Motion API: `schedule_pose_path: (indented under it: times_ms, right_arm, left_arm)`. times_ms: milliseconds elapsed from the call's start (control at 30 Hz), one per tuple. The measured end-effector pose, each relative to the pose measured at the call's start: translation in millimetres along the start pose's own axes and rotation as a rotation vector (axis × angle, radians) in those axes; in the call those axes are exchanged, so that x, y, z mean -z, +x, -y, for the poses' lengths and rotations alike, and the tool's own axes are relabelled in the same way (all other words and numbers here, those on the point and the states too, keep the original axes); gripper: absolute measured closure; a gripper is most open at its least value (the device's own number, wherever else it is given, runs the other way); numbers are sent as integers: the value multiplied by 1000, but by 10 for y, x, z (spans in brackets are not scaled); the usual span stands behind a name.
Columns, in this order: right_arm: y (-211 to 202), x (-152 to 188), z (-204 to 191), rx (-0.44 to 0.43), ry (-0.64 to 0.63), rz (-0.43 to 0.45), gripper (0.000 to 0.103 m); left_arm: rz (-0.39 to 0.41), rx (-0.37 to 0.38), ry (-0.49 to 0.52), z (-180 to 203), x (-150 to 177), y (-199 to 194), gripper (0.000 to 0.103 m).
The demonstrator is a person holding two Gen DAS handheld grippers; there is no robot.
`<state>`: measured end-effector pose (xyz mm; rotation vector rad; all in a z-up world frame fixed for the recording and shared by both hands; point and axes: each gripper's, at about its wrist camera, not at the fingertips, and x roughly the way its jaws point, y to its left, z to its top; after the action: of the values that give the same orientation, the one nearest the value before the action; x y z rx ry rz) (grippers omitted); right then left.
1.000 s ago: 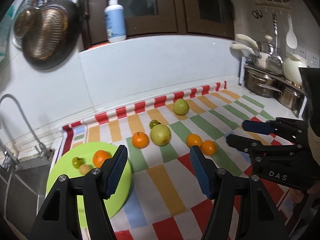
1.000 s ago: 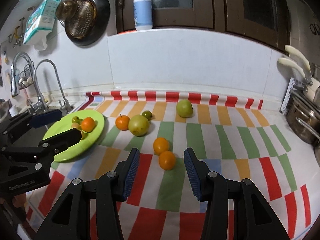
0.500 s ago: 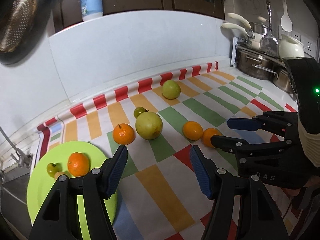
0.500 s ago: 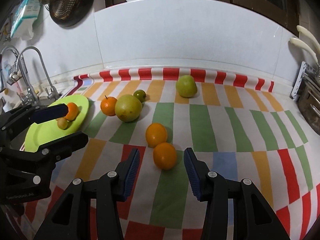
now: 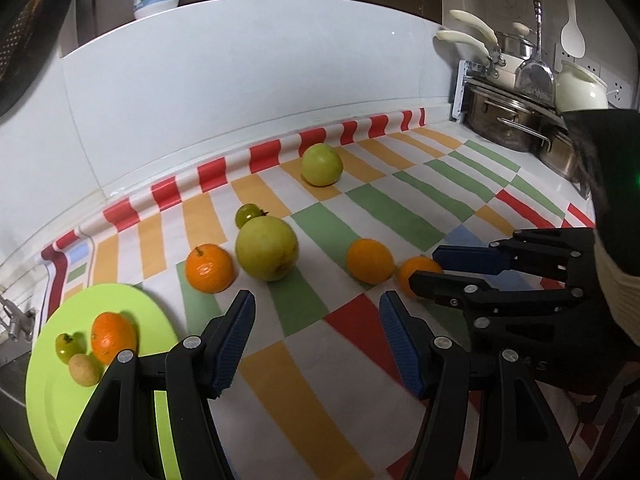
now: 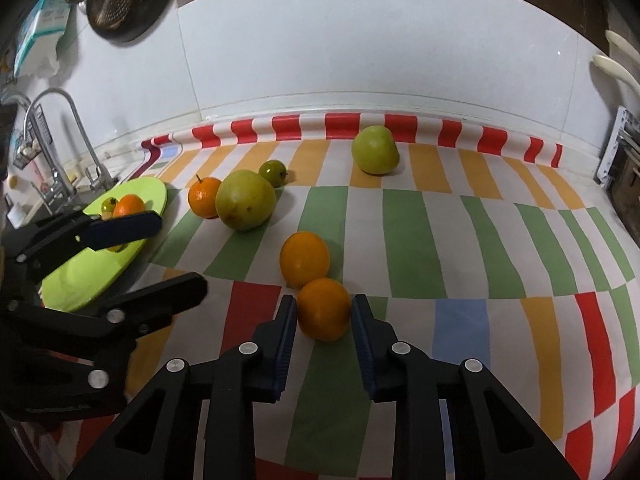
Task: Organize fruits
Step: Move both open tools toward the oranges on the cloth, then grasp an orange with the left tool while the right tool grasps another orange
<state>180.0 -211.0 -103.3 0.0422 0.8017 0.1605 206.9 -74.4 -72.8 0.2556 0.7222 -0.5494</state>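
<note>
The cloth (image 6: 404, 236) on the table is checked in white, green, orange, red and a little pale blue, with a red-and-white striped back edge. The plate (image 5: 48, 396) is lime green and carries one orange fruit (image 5: 113, 336). Four more oranges lie on the cloth, one of them (image 6: 324, 309) between black jaws with dark blue ribbed pads (image 6: 286, 340). The two large fruits (image 6: 245, 200) are yellow-green. The wall (image 6: 360, 40) is white.

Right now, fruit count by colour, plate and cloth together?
Orange: 4 – one on the plate, three on the cloth, one of these between the right gripper's pads
Green: 4 – big, mid-size at the back, small on the cloth, small on the plate
Tan: 1 – small, on the plate
Total: 9
</note>
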Motion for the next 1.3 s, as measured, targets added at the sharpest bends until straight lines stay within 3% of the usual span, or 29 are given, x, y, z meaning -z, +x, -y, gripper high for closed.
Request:
schedule_pose_path:
  times_ms: [167,233,333,400,467,667,933,1067,1300]
  right_arm:
    - [-132,-10,138,25,37,34,78]
    - [-159,-17,209,43,49,43,86]
    - [-145,-15,309,42,79,27,86]
    - [-156,7,379,27,111,26,82]
    - [-170,37,453,1,153,16,71]
    - [-196,144,484,-4,150,3,70]
    - [-159,154,552,-31,192,-17,66]
    - [-116,166,531,-45,198,-36,66]
    - [-89,207,508,-25,181,-48,67]
  left_arm:
    - [-5,27,-1,97,-92,129,40]
    - [-15,44,-2,153,-134,211,40]
    - [-27,65,-12,211,-182,290,40]
    - [-35,63,-6,242,-187,322,40]
    - [-43,64,11,278,-184,347,40]
    - [-68,56,46,370,-199,491,40]
    - [-108,50,15,369,-293,702,51]
    - [-137,38,17,374,-288,804,68]
    - [-133,41,-5,304,-179,612,68]
